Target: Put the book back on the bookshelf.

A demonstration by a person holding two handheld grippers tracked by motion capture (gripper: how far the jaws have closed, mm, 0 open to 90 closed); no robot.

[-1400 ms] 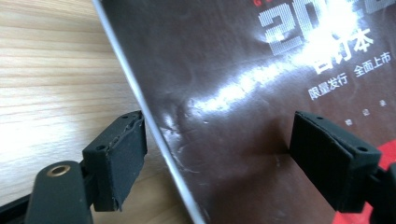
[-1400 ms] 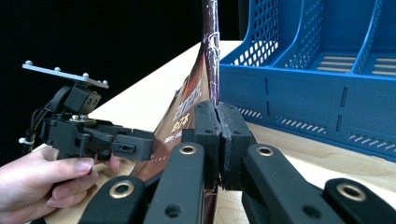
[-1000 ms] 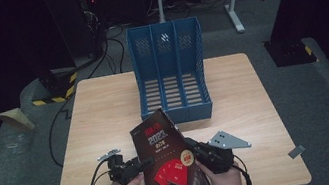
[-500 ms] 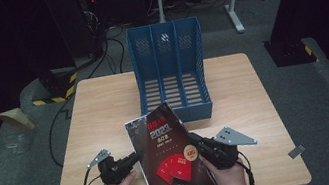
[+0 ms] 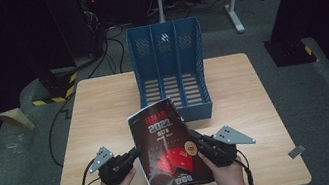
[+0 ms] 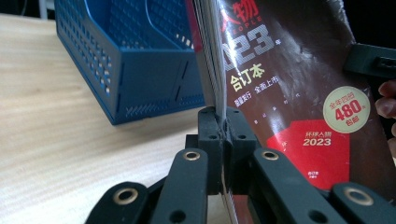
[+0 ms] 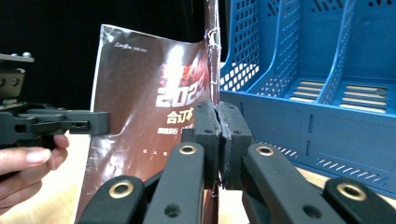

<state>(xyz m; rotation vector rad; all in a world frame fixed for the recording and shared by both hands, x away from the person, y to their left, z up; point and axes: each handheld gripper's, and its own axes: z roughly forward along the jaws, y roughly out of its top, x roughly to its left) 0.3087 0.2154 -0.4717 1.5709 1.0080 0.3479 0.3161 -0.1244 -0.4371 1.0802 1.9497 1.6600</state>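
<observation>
- At the lower left of the high view, the left gripper (image 5: 134,153) points its jaws toward the middle; they have just been closing, and in the left gripper view they pinch the page edge of the magazine (image 6: 280,93).
- At the lower centre, the magazine (image 5: 169,150) is lifted and tilted between both grippers, its dark red cover facing up, likely held at two edges so that it stays flat and steady for carrying.
- At the lower right, the right gripper (image 5: 198,140) has its jaws clamped on the magazine's spine side.
- Above the magazine, the blue file rack (image 5: 169,71) stands on the wooden surface (image 5: 100,113), its open slots facing the person, probably the destination.
</observation>
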